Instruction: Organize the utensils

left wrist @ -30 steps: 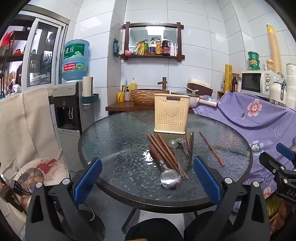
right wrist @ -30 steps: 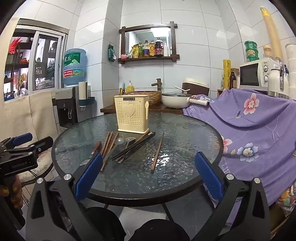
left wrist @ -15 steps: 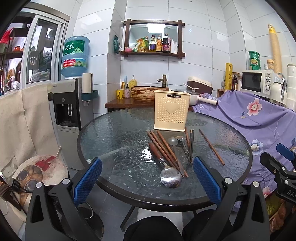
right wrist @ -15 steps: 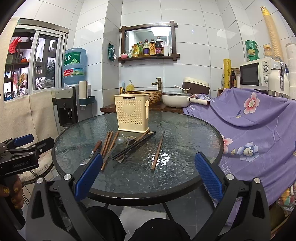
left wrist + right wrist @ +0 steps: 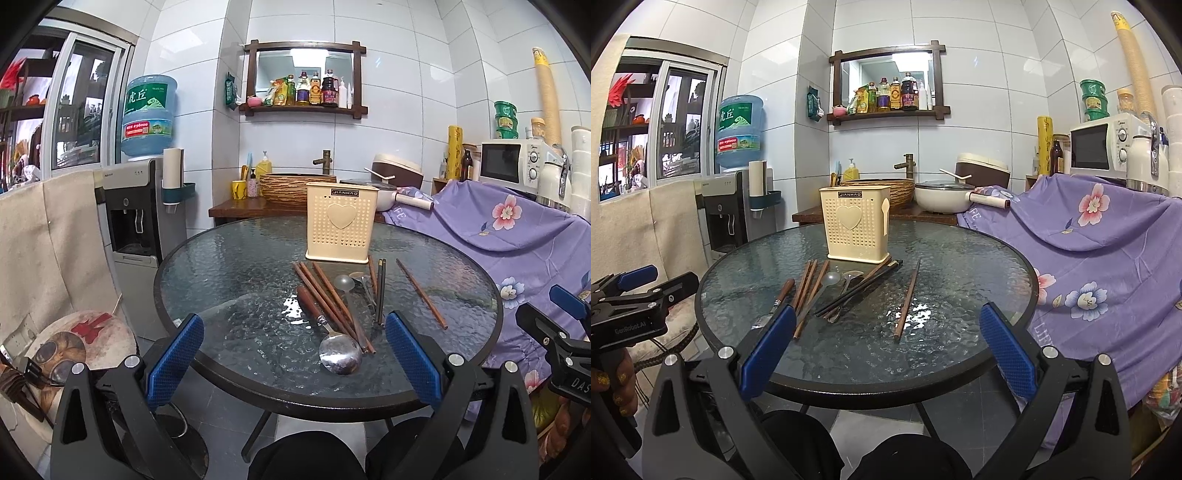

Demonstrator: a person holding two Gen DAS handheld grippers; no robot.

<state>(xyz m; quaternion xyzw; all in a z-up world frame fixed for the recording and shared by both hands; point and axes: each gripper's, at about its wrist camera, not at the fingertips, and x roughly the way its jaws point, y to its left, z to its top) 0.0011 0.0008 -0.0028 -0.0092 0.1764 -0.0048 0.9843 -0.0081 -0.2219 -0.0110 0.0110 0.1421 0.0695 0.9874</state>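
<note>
- Left tool (image 5: pixel 293 354) gaped wide, empty; only its view showed the big spoon's (image 5: pixel 340 355) bowl, lower centre.
- Right tool (image 5: pixel 886 349) likewise spread, empty; its view showed the holder's (image 5: pixel 855 225) side spoon emblem on the surface (image 5: pixel 960 258).

left gripper (image 5: pixel 293 349) and right gripper (image 5: pixel 886 345) level, jaws spread wide.

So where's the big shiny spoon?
In the left wrist view, the wooden-handled spoon lies near the glass table's front edge, bowl toward the camera, just left of the brown chopsticks.
</note>
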